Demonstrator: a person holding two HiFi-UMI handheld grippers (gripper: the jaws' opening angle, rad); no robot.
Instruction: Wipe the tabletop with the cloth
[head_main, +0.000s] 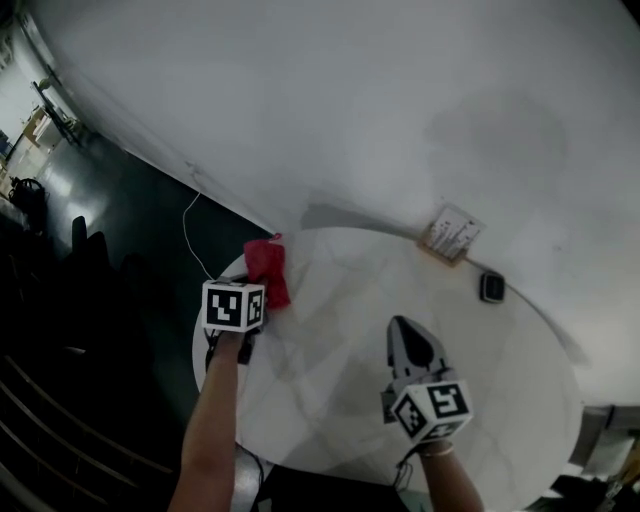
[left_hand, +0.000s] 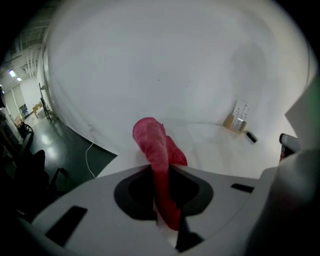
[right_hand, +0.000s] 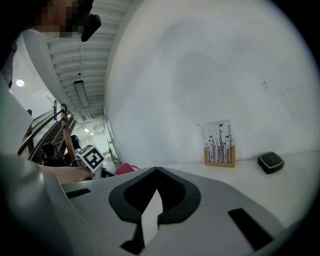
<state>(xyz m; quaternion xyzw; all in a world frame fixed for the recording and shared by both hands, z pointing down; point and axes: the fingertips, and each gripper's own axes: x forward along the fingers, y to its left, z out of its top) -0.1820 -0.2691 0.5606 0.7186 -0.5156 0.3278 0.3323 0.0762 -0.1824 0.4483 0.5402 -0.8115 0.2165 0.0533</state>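
Note:
A red cloth (head_main: 268, 266) hangs bunched at the left edge of the round white table (head_main: 330, 360). My left gripper (head_main: 262, 292) is shut on it. In the left gripper view the cloth (left_hand: 156, 150) stands up out of the closed jaws of the left gripper (left_hand: 161, 175), lifted off the tabletop. My right gripper (head_main: 401, 325) hovers over the middle right of the table, jaws together with nothing in them. The right gripper view shows the right gripper (right_hand: 157, 171) shut, with a bit of the cloth (right_hand: 127, 168) at the left.
A small card stand (head_main: 450, 235) leans by the curved white wall at the table's far side. Next to it lies a small black object (head_main: 492, 287). A white cable (head_main: 190, 232) runs over the dark floor to the left of the table.

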